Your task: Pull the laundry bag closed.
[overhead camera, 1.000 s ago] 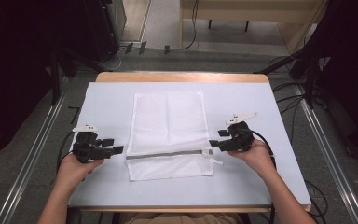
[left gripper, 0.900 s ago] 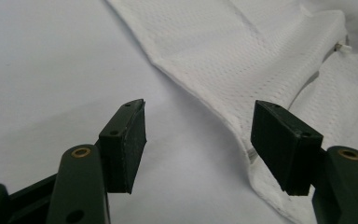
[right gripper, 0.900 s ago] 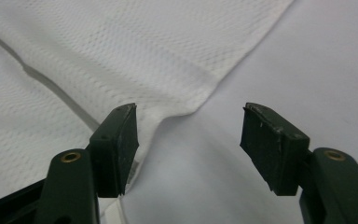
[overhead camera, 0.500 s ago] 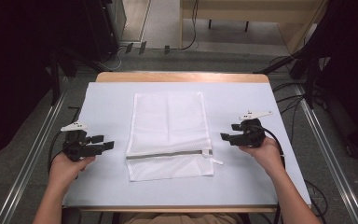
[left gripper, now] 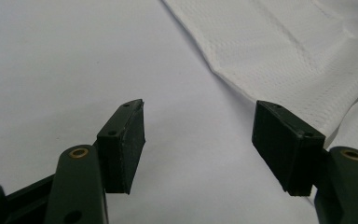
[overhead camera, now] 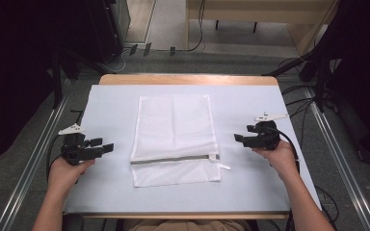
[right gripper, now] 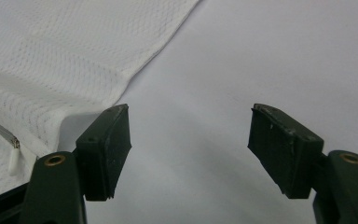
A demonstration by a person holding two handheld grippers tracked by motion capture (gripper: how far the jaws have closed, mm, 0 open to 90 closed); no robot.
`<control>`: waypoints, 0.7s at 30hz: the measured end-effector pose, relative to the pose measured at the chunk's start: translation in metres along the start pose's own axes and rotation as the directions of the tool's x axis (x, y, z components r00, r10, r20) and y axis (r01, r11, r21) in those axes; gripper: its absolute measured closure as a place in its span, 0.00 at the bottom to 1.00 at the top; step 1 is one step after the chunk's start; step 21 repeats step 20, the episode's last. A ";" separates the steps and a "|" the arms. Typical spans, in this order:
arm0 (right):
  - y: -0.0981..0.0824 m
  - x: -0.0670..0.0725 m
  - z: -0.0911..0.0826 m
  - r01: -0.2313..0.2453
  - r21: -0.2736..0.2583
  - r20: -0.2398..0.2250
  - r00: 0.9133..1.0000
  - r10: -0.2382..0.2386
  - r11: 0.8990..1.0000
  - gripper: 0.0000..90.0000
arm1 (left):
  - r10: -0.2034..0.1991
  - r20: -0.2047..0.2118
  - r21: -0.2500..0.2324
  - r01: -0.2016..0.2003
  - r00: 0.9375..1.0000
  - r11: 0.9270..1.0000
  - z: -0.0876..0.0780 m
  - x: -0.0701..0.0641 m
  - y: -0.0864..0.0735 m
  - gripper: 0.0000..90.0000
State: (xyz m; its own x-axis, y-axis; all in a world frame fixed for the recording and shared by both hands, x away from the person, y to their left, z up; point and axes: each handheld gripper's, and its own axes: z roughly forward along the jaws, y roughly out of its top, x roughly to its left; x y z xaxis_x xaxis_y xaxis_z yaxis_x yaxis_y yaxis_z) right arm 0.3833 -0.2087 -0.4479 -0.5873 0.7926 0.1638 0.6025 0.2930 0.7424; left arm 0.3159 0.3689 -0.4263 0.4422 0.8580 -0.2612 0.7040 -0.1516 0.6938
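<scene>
left gripper (overhead camera: 107,145) wide open, empty, right gripper (overhead camera: 237,137) likewise

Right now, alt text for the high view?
A white mesh laundry bag with a grey zipper lies flat on a pale blue table. The left gripper and right gripper rest open at either side, apart from it.

No readable text, label, brand, number or sign is showing anywhere in these views.
</scene>
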 end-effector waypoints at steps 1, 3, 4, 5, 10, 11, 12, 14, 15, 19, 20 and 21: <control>0.000 0.000 0.000 0.005 0.000 0.002 1.000 -0.005 1.000 0.34 | 0.000 0.002 0.004 0.000 1.000 1.000 0.000 0.000 0.000 0.39; 0.000 0.000 0.001 0.006 0.002 0.002 1.000 -0.006 1.000 0.34 | 0.005 0.002 0.007 -0.005 1.000 1.000 0.001 0.000 0.000 0.39; 0.000 0.000 0.001 0.008 0.004 0.003 1.000 -0.008 1.000 0.34 | 0.004 0.002 0.006 -0.004 1.000 1.000 0.001 -0.001 0.000 0.38; 0.000 0.000 0.002 0.011 0.007 0.001 1.000 -0.011 1.000 0.34 | 0.005 0.000 0.005 -0.005 1.000 1.000 0.001 -0.001 0.000 0.38; -0.001 0.002 0.003 0.013 0.015 -0.001 1.000 -0.013 1.000 0.34 | 0.003 -0.001 0.007 -0.003 1.000 1.000 0.001 -0.001 0.000 0.38; -0.001 0.002 0.003 0.018 0.016 -0.002 1.000 -0.018 1.000 0.34 | 0.003 0.000 0.008 -0.003 1.000 1.000 0.001 -0.001 0.000 0.38; -0.001 0.002 0.003 0.015 0.016 -0.002 1.000 -0.015 1.000 0.34 | 0.001 0.001 0.010 -0.001 1.000 1.000 0.002 -0.001 0.000 0.38; -0.001 0.002 0.004 0.016 0.020 -0.003 1.000 -0.016 1.000 0.34 | 0.004 0.000 0.017 -0.004 1.000 1.000 0.003 -0.001 0.000 0.38; -0.001 0.002 0.004 0.016 0.024 -0.004 1.000 -0.016 1.000 0.34 | 0.004 0.002 0.019 -0.005 1.000 1.000 0.003 -0.001 0.000 0.38; -0.001 0.003 0.006 0.019 0.032 -0.003 1.000 -0.019 0.999 0.33 | 0.007 -0.003 0.033 -0.007 1.000 0.999 0.005 -0.001 0.000 0.37; -0.002 0.003 0.007 0.022 0.032 -0.005 1.000 -0.022 0.999 0.33 | 0.008 -0.007 0.033 -0.007 1.000 0.999 0.005 -0.001 0.000 0.37; -0.002 0.003 0.007 0.022 0.032 -0.005 1.000 -0.022 0.999 0.33 | 0.008 -0.007 0.033 -0.007 1.000 0.999 0.005 -0.001 0.000 0.37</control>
